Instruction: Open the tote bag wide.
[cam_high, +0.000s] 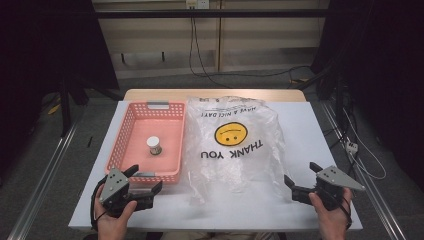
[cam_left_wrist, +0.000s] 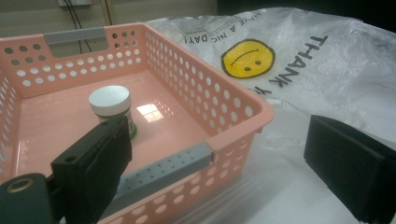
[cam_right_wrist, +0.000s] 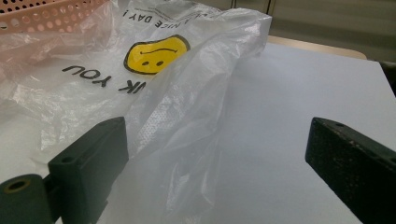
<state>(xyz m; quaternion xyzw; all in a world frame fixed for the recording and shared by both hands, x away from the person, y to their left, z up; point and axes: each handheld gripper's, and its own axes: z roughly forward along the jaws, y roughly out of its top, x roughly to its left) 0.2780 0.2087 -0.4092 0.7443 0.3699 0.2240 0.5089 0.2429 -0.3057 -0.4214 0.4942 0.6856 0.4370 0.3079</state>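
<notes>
1 basket (cam_high: 131, 131), 1 jar (cam_high: 153, 145), 1 plastic bag (cam_high: 235, 145), 2 grippers.

Each gripper, the left gripper (cam_high: 142, 181) and the right gripper (cam_high: 300, 181), is a matte black unit with two rectangular block jaws. A grey three-cornered plate with small dark screw holes caps each body. A black cable trails from each. A brass-coloured ringed hole marks each jaw base.

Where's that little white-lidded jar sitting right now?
In the high view the jar stands upright inside the pink basket on the table's left half, just left of the smiley plastic bag.
</notes>
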